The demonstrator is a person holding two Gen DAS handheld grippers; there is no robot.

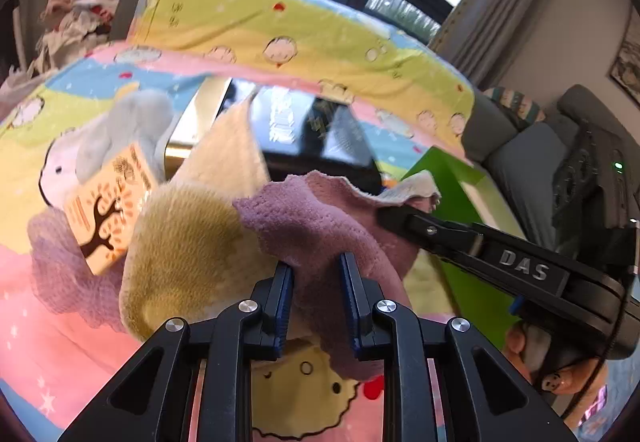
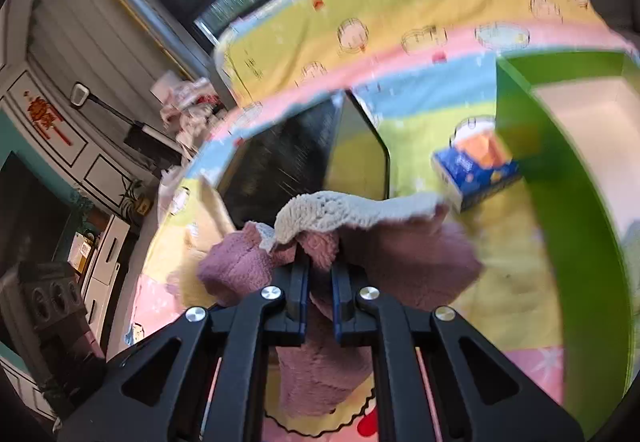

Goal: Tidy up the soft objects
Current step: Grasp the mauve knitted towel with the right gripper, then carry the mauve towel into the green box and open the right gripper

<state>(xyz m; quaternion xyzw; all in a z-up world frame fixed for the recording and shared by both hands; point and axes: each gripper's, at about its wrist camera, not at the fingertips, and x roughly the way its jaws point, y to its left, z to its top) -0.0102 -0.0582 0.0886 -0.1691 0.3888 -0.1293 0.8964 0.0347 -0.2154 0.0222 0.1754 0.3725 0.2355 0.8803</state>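
A mauve fleece cloth [image 1: 320,218] with a pale grey underside [image 2: 340,210] hangs bunched over the cartoon-print blanket [image 1: 60,342]. My left gripper [image 1: 316,270] is shut on the cloth's near fold, which fills the gap between its blue pads. My right gripper [image 2: 320,268] is shut on the same cloth at its far edge. In the left wrist view the right gripper [image 1: 386,212] comes in from the right, its tip buried in the cloth's rim. The cloth [image 2: 400,258] sags between the two grips.
To the left lie an olive fuzzy cloth [image 1: 188,242], a cream cloth [image 1: 228,150], a grey plush toy [image 1: 128,126], a tree-print packet [image 1: 108,210] and a lilac mesh [image 1: 60,262]. A black box [image 2: 288,158] stands behind. At the right are a green bin [image 2: 560,182] and a blue packet [image 2: 476,170].
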